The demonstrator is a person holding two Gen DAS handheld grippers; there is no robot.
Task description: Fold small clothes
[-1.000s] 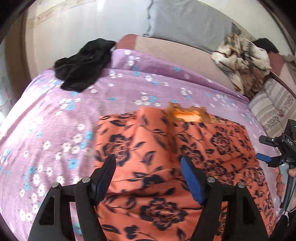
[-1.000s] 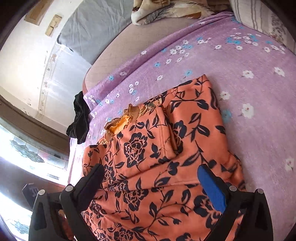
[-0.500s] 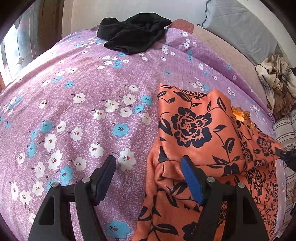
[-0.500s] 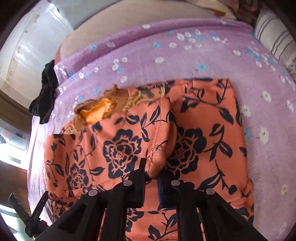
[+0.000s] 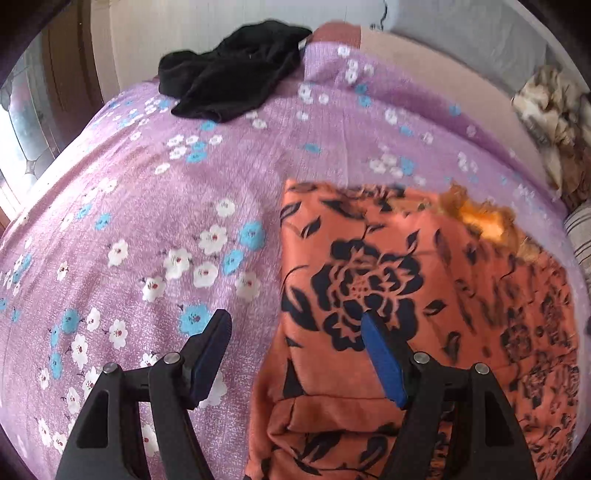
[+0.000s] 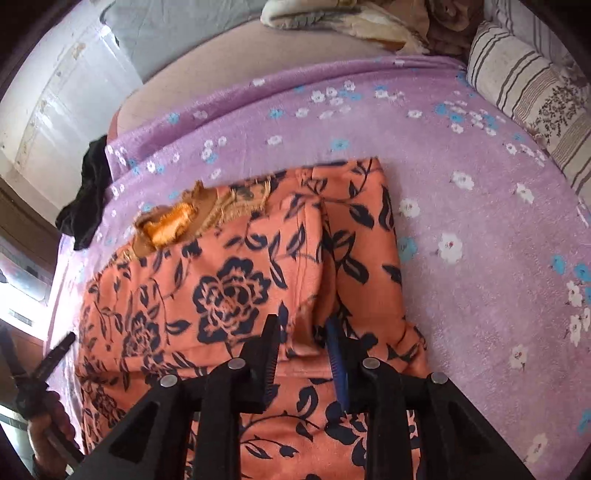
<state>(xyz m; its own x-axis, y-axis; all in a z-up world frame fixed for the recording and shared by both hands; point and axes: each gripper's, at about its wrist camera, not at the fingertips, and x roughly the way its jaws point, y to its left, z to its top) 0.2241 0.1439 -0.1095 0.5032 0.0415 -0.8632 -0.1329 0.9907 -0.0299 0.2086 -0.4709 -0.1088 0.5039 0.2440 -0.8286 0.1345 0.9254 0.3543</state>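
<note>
An orange fleece garment (image 5: 424,280) with a dark flower print lies folded on the purple flowered sheet (image 5: 147,221), its yellow satin neck (image 6: 170,225) toward the far side. My left gripper (image 5: 293,319) is open and straddles the garment's left edge, one finger over the sheet and the other over the cloth. My right gripper (image 6: 302,324) hangs over the orange garment (image 6: 229,295). Its jaws are opening, and a raised fold of the cloth stands between them without being squeezed.
A black garment (image 5: 229,81) lies crumpled at the far left of the bed. A striped pillow (image 6: 524,96) and a patterned blanket (image 6: 351,18) sit at the far right. A grey pillow (image 5: 461,40) leans on the wall. A person's hand (image 6: 48,435) shows at lower left.
My left gripper moved from over the garment's middle to its left edge and sank closer. My right gripper closed on the raised fold, then its jaws parted partway.
</note>
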